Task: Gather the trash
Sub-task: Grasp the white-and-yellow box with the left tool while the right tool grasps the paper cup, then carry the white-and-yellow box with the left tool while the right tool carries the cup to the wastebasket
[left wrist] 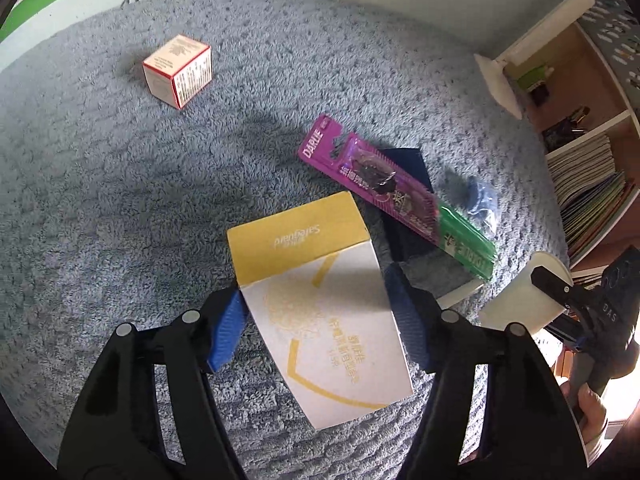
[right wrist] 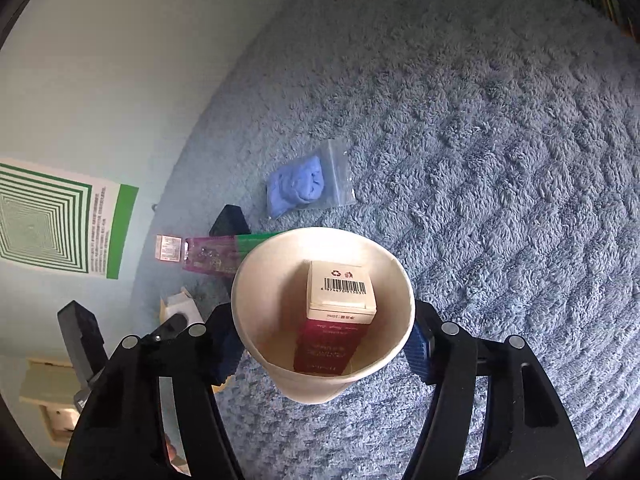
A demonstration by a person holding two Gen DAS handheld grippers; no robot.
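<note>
A shaggy blue-grey carpet (left wrist: 120, 200) spreads from a pale wall to a bookshelf (left wrist: 588, 168) at right. Your left hand-held gripper (left wrist: 320, 320) pinches a yellow-and-white soap box (left wrist: 320, 300) above the carpet. Your right hand-held gripper (right wrist: 324, 344) clamps a white paper cup (right wrist: 256, 320) holding a red-and-white carton (right wrist: 340, 312) standing upright.

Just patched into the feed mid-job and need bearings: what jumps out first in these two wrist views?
The left gripper is clamped on a yellow-and-white Safeguard box, lifted over the blue carpet. The right gripper grips a white paper cup with a red-and-white carton standing inside. On the carpet lie a purple-and-green Darlie pack, a small red-edged box and a bagged blue cloth.
</note>
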